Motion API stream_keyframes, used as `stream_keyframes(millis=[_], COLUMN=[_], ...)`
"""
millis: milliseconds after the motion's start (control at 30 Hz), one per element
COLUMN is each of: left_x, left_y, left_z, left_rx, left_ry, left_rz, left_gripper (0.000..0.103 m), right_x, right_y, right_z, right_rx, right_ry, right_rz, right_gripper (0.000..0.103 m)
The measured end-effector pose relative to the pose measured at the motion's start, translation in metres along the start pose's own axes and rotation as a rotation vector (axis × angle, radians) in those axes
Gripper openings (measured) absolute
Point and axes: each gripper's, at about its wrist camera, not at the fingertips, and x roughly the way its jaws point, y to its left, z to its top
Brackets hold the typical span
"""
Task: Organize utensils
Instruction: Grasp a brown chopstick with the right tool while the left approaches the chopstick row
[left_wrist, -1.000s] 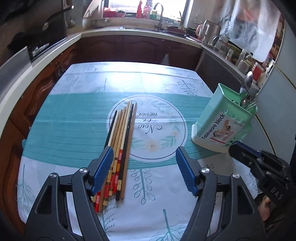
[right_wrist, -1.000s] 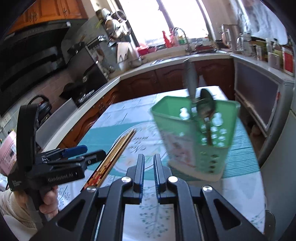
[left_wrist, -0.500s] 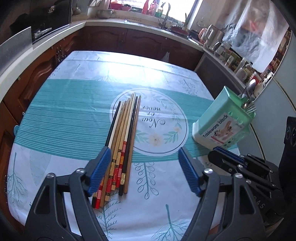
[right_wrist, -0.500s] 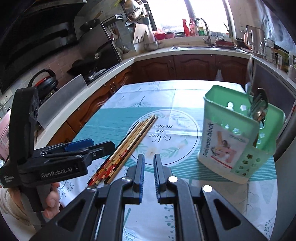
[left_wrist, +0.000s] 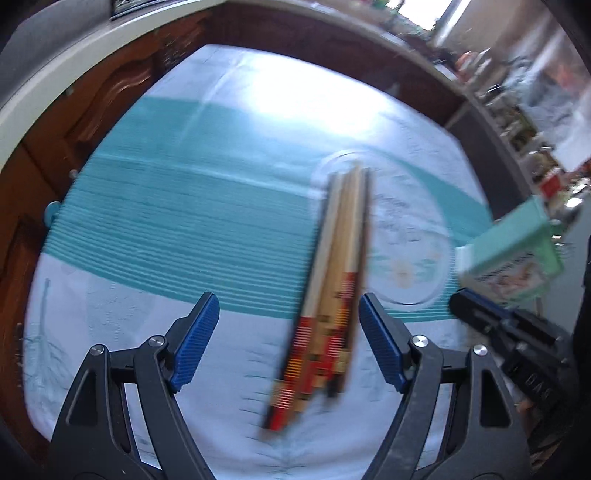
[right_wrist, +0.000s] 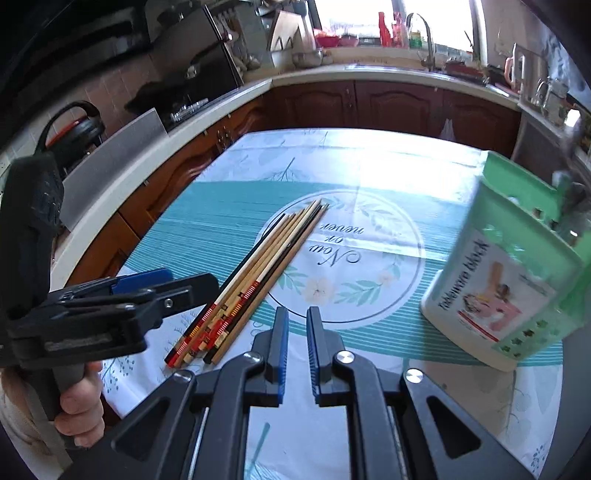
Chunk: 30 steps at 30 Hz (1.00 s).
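A bundle of several wooden chopsticks (left_wrist: 332, 288) with red patterned ends lies on the table; the right wrist view shows the chopsticks (right_wrist: 258, 273) side by side. My left gripper (left_wrist: 286, 301) hovers over their patterned ends. Its jaws are closing, with the bundle between them near the right pad (left_wrist: 380, 343), which is not pressing on it. Seen from the right wrist, the left gripper (right_wrist: 184, 282) is at the left, held by a hand. My right gripper (right_wrist: 297, 314) is shut and empty. The green utensil holder (right_wrist: 498, 273) stands at the right with metal cutlery inside.
A teal and white tablecloth (right_wrist: 221, 225) covers the table. Brown cabinets (right_wrist: 388, 103) and a pale counter with a sink run around the far and left sides. The green holder (left_wrist: 517, 251) and the right gripper (left_wrist: 461, 299) sit at the left view's right edge.
My left gripper has shifted left and lower, so the chopsticks now lie between its jaws instead of by the left pad. The right gripper moved too; the holder sits further right in its view.
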Motion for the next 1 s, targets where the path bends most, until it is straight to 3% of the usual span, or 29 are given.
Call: stream_keyframes(millis=[100, 467, 700, 1000], left_x=[0.011, 0.014, 0.015, 0.016], left_y=[0.007, 0.017, 0.031, 0.036], left_z=[0.008, 0.014, 0.011, 0.010], left_rx=[0.040, 0.058, 0.025, 0.022], left_ry=[0.038, 0.059, 0.069, 0.077], left_rz=[0.102, 0.102, 0.098, 0.096], left_gripper=[0.069, 0.042, 0.042, 0.042], right_x=[0.017, 0.107, 0.138, 0.151], right_y=[0.001, -0.020, -0.028, -0.017], right_z=[0.011, 0.065, 0.084, 0.091], right_rx=[0.040, 0.237, 0.322, 0.258], right_ry=[0.056, 0.346, 0.419, 0.459], right_rz=[0.016, 0.052, 0.054, -0.031], right_gripper=[0.010, 0.010, 0.010, 0.010])
